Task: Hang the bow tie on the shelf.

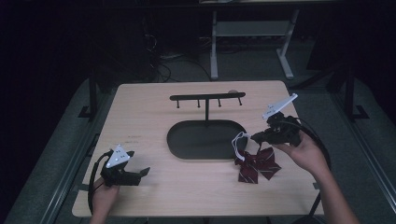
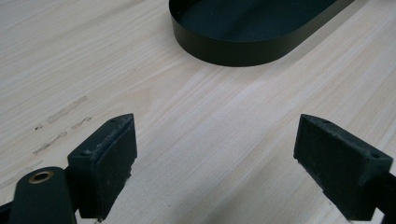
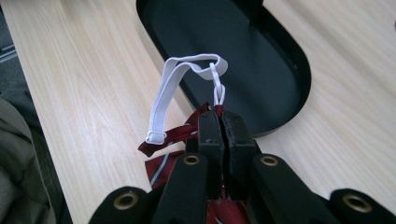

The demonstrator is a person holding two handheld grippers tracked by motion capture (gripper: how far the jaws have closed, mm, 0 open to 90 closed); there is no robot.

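Bare tabletop [image 1: 154, 196] lies open along the near edge; the black tray [image 1: 187, 140] and hook rack [image 1: 207, 98] block the middle.

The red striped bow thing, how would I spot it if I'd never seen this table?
Start at the black oval tray mid-table. Just off its right end lies the dark red bow tie, pinched by the right gripper. Its pale stripes and white elastic loop set it apart from everything black around it.

A pale, matt wood-grain desk [image 1: 140, 112] carries a smooth, matt black metal tray [image 2: 243, 49]; the dark red striped cloth bow tie [image 1: 257, 164] trails a white elastic strap [image 3: 161, 100], pinched between rough black fingers [image 3: 210, 135].
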